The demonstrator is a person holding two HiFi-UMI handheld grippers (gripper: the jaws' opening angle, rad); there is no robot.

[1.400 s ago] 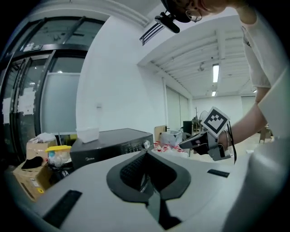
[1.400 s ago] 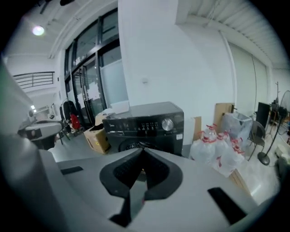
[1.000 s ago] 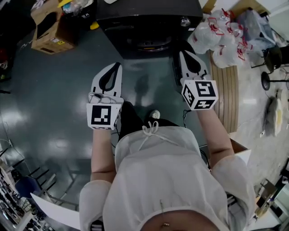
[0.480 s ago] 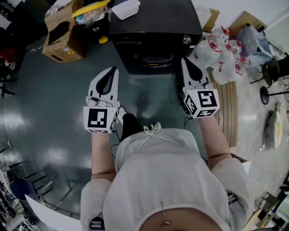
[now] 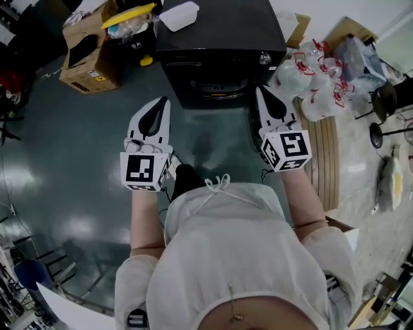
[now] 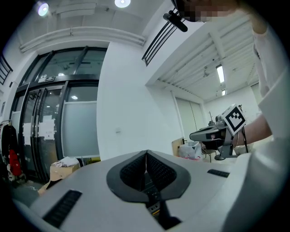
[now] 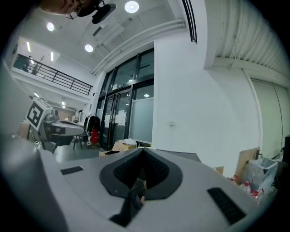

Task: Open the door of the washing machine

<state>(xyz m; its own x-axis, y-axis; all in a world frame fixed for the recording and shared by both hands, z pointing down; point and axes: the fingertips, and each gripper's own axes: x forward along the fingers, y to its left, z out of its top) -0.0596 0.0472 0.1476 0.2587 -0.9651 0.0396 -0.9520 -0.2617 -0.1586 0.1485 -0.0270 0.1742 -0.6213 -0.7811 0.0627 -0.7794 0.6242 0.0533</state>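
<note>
Washer [image 5: 219,38]: black, top centre of head view, front toward person. Door [image 5: 221,87]: on that front, seen steeply from above, lying flat to it.
Left claw [image 5: 165,100]: pressed together, nothing pinched, short of washer's front left, apart from it.
Right claw [image 5: 261,90]: pressed together, nothing pinched, just beside washer's front right corner; contact not determinable.
Floor [image 5: 64,142]: dark, glossy; bare strip between both claws before the door, wider bare stretch at left.
Left flank: open cardboard box [image 5: 87,55] near washer's corner, yellow item [image 5: 129,13] on top of it.
Right flank: tied plastic bags [image 5: 310,67] heaped just beside washer, crowding the right claw's outer side; slatted wooden board [image 5: 322,135] below them.
White tray [image 5: 179,14]: lying on washer top, left rear.
</note>
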